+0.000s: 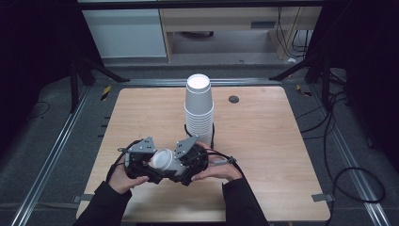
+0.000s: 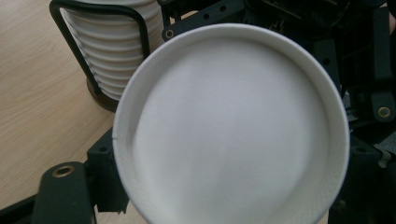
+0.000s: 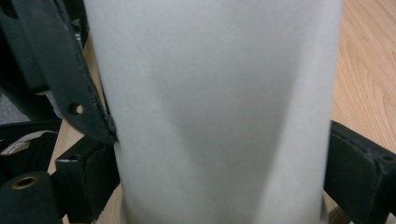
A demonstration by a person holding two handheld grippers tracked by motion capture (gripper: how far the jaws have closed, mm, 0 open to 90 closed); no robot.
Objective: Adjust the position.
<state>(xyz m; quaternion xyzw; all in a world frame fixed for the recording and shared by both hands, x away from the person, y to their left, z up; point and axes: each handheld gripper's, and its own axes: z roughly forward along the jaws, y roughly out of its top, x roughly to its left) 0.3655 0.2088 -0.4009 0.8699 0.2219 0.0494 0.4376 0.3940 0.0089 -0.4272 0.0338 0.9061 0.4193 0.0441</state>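
You are not looking at any words, numbers or signs you can read here. The white paper cup (image 2: 231, 126) is showing no print, and the stack of cups (image 1: 198, 109) is showing none either.

A white paper cup (image 1: 164, 160) lies tipped on its side just above the table's near edge, its open mouth facing left and upward, empty inside; a tall stack of matching cups (image 1: 199, 106) stands upright just behind it
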